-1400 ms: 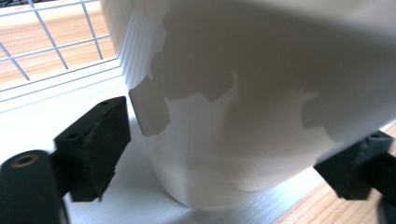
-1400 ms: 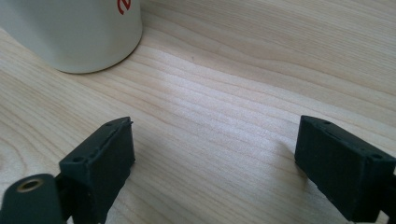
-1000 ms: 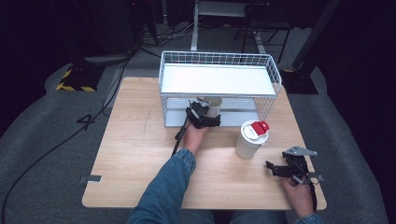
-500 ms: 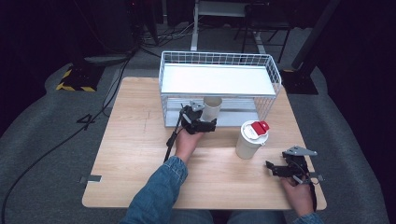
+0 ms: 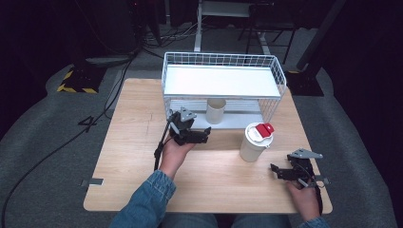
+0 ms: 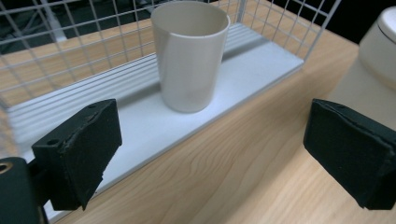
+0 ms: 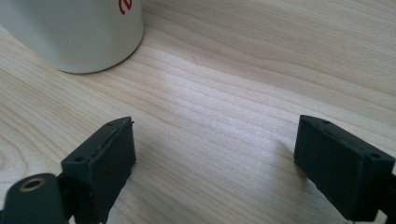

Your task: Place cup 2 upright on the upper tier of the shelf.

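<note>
Looking from the high view, we see the left gripper (image 5: 205, 134) over the wooden table (image 5: 133, 142), just in front of the white wire rack (image 5: 223, 80). Its jaws are wide apart and nothing is between them; they have just been closing a little after opening. The beige cup (image 5: 215, 110) stands upright on the lower white shelf (image 5: 237, 121) of the rack, under the upper shelf, apart from the gripper. In the left gripper view the cup (image 6: 189, 56) stands ahead between the two black pads (image 6: 77, 151), near the front edge of the shelf (image 6: 140, 126), and the pads do not touch it.

Our right gripper (image 5: 275, 170) rests low near the front right corner of the table. Its jaws are also apart with nothing between them; in the right gripper view we see only bare wood (image 7: 215, 107) between the pads (image 7: 105, 154). A white lidded container (image 5: 255, 141) with a red tab on its lid stands on the table between the two grippers, closer to the right one. Its lower part (image 7: 74, 32) shows in the right gripper view, well ahead of the pads and to the left, with a red mark on its wall.
</note>
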### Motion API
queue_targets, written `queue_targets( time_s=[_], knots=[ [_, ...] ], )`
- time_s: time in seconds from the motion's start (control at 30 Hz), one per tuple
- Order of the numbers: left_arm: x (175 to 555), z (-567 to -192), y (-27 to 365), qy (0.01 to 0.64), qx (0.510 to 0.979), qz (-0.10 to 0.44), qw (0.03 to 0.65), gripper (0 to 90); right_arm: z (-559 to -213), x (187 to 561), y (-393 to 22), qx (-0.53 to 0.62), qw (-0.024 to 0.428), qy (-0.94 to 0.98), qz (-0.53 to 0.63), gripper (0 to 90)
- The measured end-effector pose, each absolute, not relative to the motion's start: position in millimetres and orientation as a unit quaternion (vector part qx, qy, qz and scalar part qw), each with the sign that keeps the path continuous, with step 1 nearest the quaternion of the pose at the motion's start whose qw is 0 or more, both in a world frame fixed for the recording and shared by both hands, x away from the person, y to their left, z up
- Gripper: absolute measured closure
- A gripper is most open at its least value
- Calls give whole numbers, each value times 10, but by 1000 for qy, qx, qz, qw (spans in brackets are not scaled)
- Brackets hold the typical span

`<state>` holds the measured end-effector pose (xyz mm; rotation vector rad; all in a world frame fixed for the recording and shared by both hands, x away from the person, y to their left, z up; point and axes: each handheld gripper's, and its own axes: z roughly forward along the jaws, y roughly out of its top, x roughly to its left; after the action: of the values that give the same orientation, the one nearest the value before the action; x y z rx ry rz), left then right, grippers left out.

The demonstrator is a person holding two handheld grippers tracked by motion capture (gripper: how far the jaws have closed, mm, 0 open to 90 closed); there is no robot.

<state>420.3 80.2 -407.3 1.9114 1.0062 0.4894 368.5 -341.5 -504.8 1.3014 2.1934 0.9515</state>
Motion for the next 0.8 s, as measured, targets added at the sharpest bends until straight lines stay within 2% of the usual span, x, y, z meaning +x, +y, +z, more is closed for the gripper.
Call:
queue_targets(
  time_s=[0.1, 0.47, 0.6, 0.8],
  knots=[
    [4060, -4060, 898, 399, 778, 205, 440, 56, -5047, 3686, -3415, 468, 208, 788, 342, 128],
    [3663, -4224, 1204, 397, 795, 177, 423, 70, -5047, 3686, -3416, 468, 208, 788, 342, 128],
    [3552, -4317, 1347, 417, 787, 148, 430, 84, -5047, 3687, -3416, 468, 208, 788, 342, 128],
    [3468, -4435, 1581, 440, 775, 160, 426, 84, -5045, 3678, -3435, 461, 202, 792, 344, 130]
  ],
)
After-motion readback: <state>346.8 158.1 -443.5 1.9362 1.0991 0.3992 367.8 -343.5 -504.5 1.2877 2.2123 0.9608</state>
